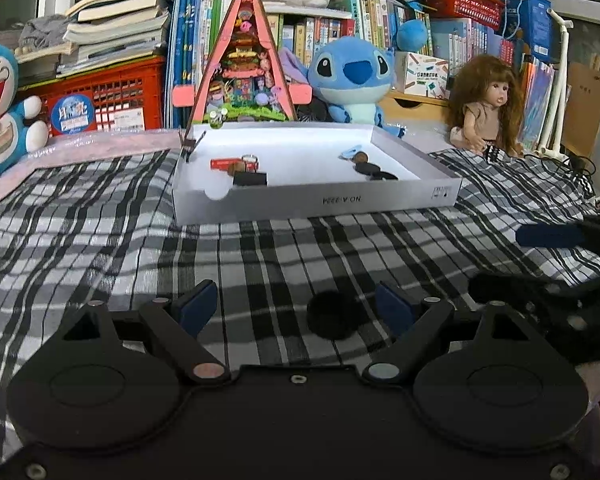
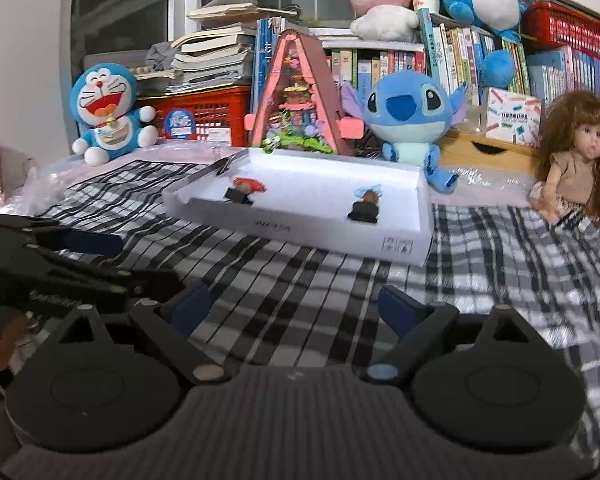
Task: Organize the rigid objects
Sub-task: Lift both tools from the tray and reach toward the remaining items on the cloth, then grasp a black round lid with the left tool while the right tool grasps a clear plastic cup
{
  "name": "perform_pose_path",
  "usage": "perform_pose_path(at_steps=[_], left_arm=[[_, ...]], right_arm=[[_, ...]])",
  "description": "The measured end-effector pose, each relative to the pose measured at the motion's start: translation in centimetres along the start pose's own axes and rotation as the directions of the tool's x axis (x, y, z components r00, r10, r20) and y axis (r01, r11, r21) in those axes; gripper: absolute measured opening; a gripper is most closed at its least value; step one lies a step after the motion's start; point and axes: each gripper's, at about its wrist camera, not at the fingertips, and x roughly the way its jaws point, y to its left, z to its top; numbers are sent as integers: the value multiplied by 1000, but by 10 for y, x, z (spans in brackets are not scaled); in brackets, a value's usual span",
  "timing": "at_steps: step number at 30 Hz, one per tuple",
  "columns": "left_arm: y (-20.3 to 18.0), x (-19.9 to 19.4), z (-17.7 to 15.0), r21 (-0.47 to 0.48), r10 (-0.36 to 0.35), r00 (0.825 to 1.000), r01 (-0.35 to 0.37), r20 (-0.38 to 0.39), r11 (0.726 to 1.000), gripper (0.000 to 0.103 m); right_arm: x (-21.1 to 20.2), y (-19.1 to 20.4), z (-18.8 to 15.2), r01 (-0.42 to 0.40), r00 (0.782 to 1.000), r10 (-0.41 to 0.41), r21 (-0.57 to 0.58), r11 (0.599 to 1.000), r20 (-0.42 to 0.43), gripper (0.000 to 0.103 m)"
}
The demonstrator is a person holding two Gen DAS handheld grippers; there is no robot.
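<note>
Both your grippers are hanging wide open and empty over the checked cloth (image 1: pixel 100 208), short of the white tray (image 1: pixel 308 202).

Going left to right, your left gripper (image 1: pixel 296 306) is sitting over bare cloth, with a round black object (image 1: pixel 332 315) lying between its spread fingers, untouched; your right gripper (image 2: pixel 296 304) is facing open cloth up to the tray's near wall. The small items are resting inside the tray in two clusters. Only the left view is showing the black object.
</note>
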Motion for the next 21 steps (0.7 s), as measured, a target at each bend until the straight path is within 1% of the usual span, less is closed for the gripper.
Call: perform_pose_path(at_steps=[2,4,8,13,15,17,18,20,21], left_arm=[[1,0,-3,-6,-6,1000,6,-7,1000,85],[2,2,-6,-10,-6,1000,6,-13,1000,85],[2,5,-9,-24,-19,1000,18,-24,1000,82],[-2,9,-10,-12,-28,999,27,-34,1000,76],[-3,10,-9,-10,-33,999,32,-33,999,72],[-4,10,-9,-4,-37,999,37,-33,999,64],[-5,10,-9,-2,-38,999,38,-33,999,62],[-5,11,-9,2,-38,999,38,-31,999,53],[-5,11,-9,4,-40,999,40,-30,999,50]], right_arm=[[-4,1,-7,-20,1000,20,12,1000,3,97],[-7,6,-15,-30,1000,30,2,1000,3,97],[-10,18,-26,-31,1000,31,-62,998,-4,97],[-8,34,-34,-35,999,34,-127,991,-7,97],[-6,38,-36,-36,999,34,-139,990,-10,97],[-5,41,-37,-42,999,41,-142,989,-11,96],[-5,42,-38,-44,999,43,-143,989,-10,93],[-5,44,-39,-53,999,52,-147,988,-11,89],[-5,45,-39,-58,998,57,-150,987,-11,85]])
